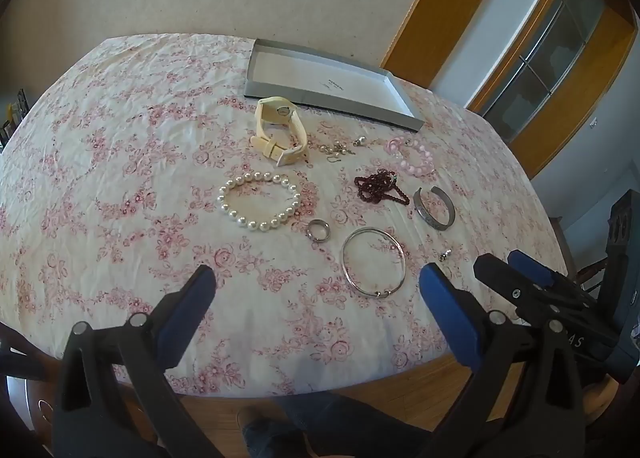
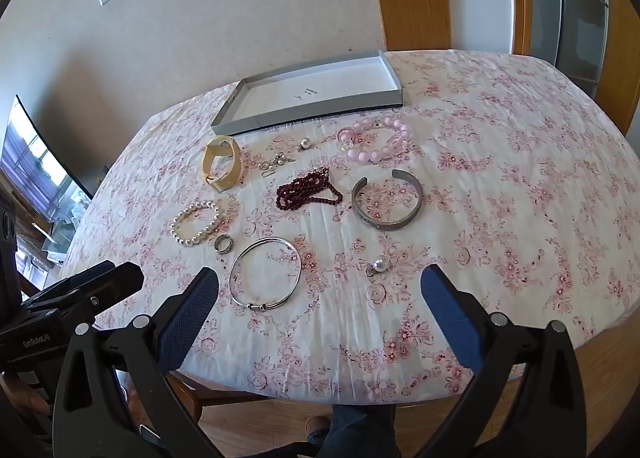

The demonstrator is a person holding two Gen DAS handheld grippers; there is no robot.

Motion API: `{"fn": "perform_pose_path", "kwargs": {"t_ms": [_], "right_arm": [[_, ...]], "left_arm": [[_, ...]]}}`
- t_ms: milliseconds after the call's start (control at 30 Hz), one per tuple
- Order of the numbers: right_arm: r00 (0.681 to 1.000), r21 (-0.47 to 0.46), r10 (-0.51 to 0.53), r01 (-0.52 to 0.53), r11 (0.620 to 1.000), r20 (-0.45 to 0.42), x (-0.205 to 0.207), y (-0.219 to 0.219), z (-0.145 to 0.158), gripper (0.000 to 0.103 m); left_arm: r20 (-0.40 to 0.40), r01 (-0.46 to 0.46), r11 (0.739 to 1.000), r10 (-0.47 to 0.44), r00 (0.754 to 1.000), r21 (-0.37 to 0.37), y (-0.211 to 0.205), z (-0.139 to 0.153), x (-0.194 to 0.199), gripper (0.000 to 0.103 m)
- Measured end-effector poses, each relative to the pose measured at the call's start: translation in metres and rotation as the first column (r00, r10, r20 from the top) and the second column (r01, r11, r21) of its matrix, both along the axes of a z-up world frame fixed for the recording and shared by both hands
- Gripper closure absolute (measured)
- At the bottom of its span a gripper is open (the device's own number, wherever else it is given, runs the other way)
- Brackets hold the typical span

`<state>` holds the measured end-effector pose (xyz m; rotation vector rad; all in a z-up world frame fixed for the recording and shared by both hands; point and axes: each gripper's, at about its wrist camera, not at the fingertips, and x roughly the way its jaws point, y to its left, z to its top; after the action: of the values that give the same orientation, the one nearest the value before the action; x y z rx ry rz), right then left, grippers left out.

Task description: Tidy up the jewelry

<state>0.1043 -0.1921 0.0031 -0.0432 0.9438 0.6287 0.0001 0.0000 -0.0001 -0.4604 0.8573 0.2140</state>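
Hovering at the near edge of the table (image 1: 100, 178), we hold the left tool (image 1: 316, 290) and the right tool (image 2: 320, 290) spread wide, neither pinching anything. The jewelry lies loose on the floral cloth: silver bangle (image 2: 265, 273), ring (image 2: 223, 244), white pearl bracelet (image 2: 195, 223), dark red bead strand (image 2: 308, 191), metal cuff (image 2: 387, 200), pink bead bracelet (image 2: 376, 140), cream watch (image 2: 221, 164), small earrings (image 2: 276, 164) and a pearl pendant (image 2: 378, 265). The grey box lid (image 2: 308, 92) sits empty at the far side. We judge the thin bangle and ring risky: flat against wrinkled fabric, they may slip from our pads or drag the cloth along. The bead strand could snag neighbours, and the tiny earrings might roll off unnoticed.
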Motion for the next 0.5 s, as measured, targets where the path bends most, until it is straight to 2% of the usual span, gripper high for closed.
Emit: {"fn": "perform_pose_path", "kwargs": {"t_ms": [500], "right_arm": [[1.0,-0.003,0.0,0.0,1.0,0.002,0.0007,-0.0008,-0.0006,0.001]], "left_arm": [[-0.003,-0.005,1.0,0.005,1.0,0.0,-0.0005,-0.0022,0.0014,0.002]]}}
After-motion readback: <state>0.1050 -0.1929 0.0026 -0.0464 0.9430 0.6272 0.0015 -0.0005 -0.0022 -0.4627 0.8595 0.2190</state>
